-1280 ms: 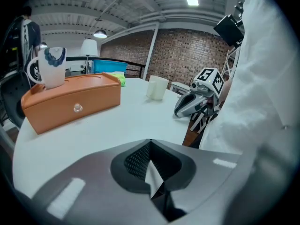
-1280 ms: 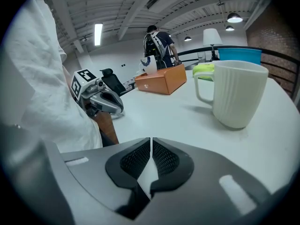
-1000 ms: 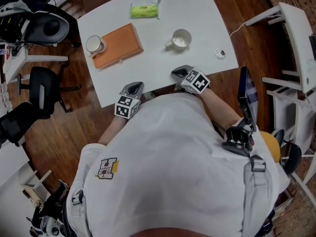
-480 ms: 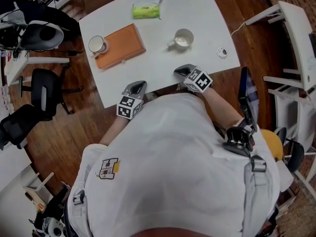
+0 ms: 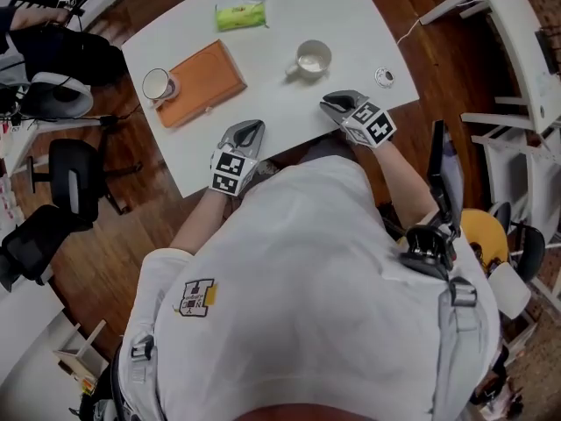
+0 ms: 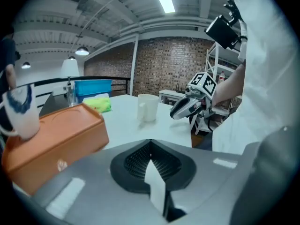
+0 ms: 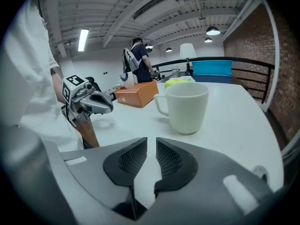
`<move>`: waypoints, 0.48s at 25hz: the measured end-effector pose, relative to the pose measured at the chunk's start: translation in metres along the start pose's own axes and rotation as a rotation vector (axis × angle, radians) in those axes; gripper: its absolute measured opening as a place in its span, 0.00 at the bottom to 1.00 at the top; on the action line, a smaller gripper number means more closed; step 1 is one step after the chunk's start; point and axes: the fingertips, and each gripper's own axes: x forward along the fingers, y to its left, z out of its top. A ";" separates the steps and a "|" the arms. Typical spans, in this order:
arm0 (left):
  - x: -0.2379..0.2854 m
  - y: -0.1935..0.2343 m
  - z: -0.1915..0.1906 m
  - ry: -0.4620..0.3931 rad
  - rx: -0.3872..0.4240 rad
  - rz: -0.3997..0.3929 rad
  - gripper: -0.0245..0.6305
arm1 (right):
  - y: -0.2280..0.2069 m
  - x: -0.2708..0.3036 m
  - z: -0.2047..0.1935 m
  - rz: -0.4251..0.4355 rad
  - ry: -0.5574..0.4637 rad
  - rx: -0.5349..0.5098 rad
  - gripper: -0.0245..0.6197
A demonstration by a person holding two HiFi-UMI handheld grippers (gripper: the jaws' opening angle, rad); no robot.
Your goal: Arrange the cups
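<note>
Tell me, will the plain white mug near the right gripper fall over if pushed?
Probably not: the plain white mug stands upright and looks squat, so it should slide on the smooth white table. It looks ceramic, so likely stiff and breakable.

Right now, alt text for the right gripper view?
The right tongs, jaws just opened to a narrow gap with nothing between them, point at a cream mug on the white table. The left tongs and an orange box show at left.
</note>
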 end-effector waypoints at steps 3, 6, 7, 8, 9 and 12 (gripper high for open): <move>0.033 0.000 0.034 -0.003 0.095 -0.004 0.04 | -0.031 -0.015 0.003 -0.016 0.027 -0.075 0.20; 0.068 0.005 0.061 0.024 0.170 0.007 0.14 | -0.052 -0.020 0.010 0.032 0.073 -0.203 0.38; 0.080 0.008 0.067 0.038 0.195 0.013 0.20 | -0.058 -0.020 0.013 0.059 0.088 -0.252 0.44; 0.091 0.010 0.071 0.057 0.222 0.017 0.25 | -0.063 -0.019 0.016 0.086 0.099 -0.296 0.50; 0.102 0.013 0.073 0.080 0.244 0.020 0.29 | -0.067 -0.017 0.022 0.114 0.106 -0.334 0.55; 0.129 0.018 0.079 0.144 0.279 0.020 0.37 | -0.076 -0.004 0.040 0.182 0.114 -0.410 0.69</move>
